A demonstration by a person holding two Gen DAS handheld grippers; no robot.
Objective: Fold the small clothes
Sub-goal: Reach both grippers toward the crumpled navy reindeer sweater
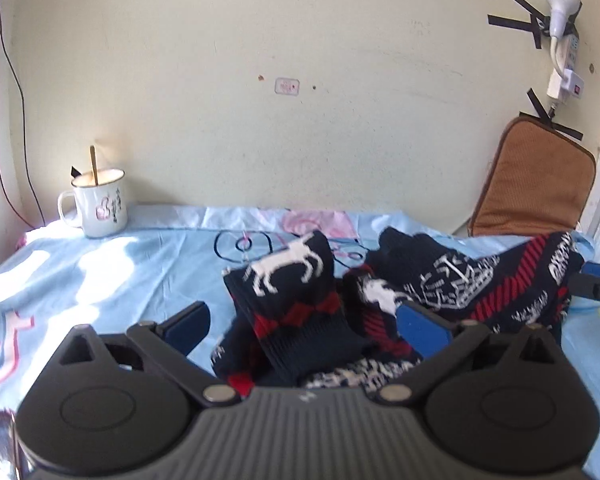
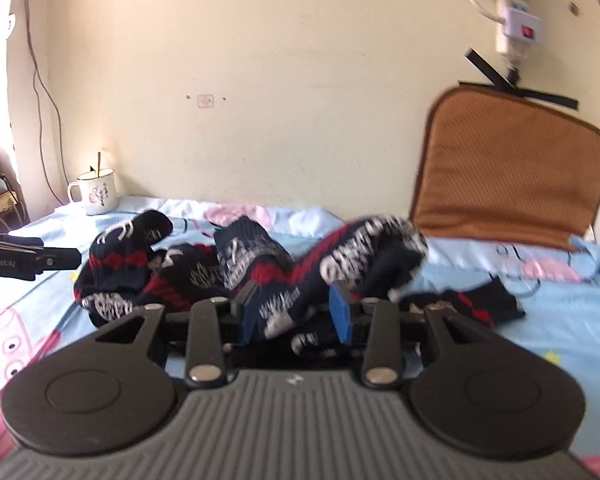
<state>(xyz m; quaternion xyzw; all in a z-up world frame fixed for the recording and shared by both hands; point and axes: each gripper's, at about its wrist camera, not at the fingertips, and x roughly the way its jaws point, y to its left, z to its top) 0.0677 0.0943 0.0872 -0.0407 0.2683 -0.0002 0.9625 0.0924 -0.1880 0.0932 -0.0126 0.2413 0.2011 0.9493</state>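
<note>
A heap of dark navy socks with red and white patterns lies on the light blue sheet (image 1: pixel 100 264). In the left wrist view, a sock with a white animal figure (image 1: pixel 288 280) stands between the wide-open fingers of my left gripper (image 1: pixel 304 324), not clamped. A longer patterned sock (image 1: pixel 500 280) stretches to the right. In the right wrist view, my right gripper (image 2: pixel 296 312) has its blue pads around a patterned sock (image 2: pixel 300 292) that drapes over the heap; the pads stand partly apart. Another sock (image 2: pixel 476 300) lies flat to the right.
A white enamel mug (image 1: pixel 100 204) with a stick in it stands at the back left by the wall. A brown cushion (image 2: pixel 512 168) leans against the wall at the back right. A power strip (image 2: pixel 516 8) and cables hang on the wall.
</note>
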